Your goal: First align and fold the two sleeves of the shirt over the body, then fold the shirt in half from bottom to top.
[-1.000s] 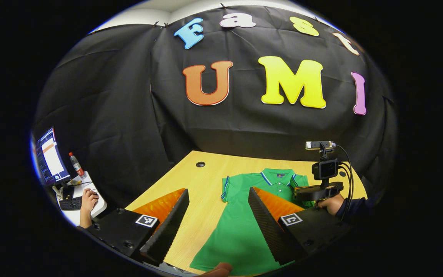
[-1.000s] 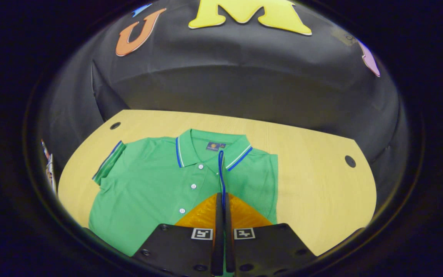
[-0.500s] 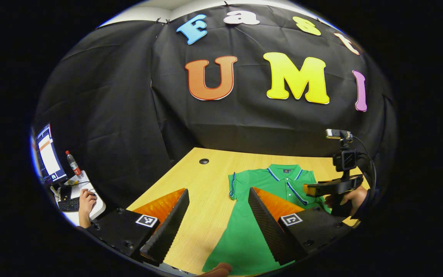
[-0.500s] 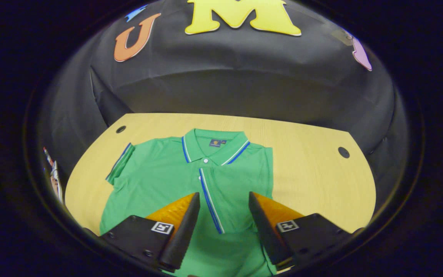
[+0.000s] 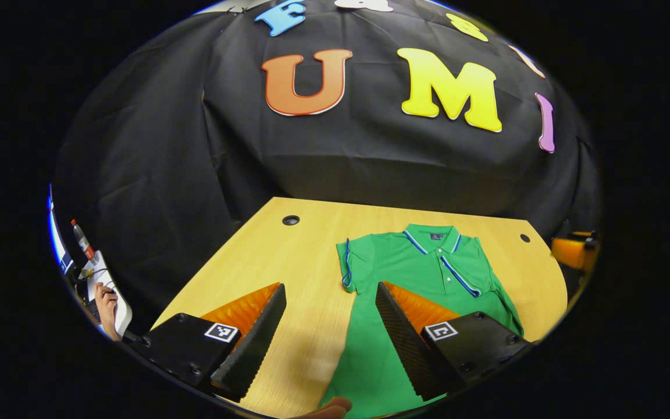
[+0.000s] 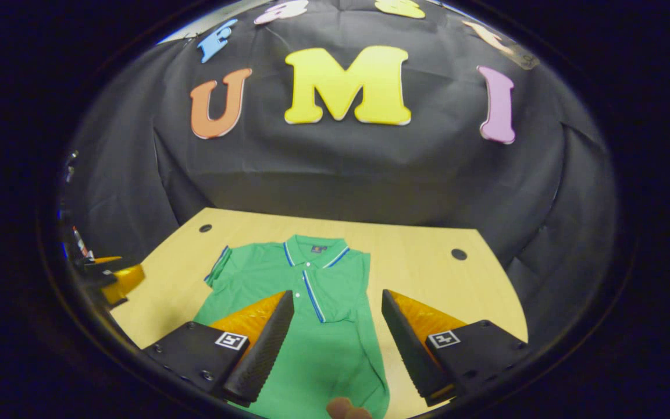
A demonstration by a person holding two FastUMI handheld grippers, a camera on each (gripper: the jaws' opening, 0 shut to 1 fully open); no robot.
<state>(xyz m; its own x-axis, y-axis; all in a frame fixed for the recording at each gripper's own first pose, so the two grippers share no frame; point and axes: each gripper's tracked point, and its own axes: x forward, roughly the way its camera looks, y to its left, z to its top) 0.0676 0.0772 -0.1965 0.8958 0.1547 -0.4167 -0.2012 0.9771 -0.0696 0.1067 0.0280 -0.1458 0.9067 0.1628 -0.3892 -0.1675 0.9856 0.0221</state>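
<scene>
Both my grippers, left [image 5: 329,337] and right [image 6: 338,343], hung wide open, empty, above the shirt [image 6: 317,326]; its folded right sleeve [image 6: 344,285] risked slipping loose.

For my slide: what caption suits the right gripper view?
Open right gripper above a green polo shirt, one sleeve folded over, on the wooden table.

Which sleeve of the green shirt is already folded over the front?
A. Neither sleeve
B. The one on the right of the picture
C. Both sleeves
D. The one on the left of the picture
B. In the right gripper view the green shirt has its right-hand sleeve lying folded over the chest, its striped cuff running down the front, while the left-hand sleeve sticks out flat on the table.
</scene>
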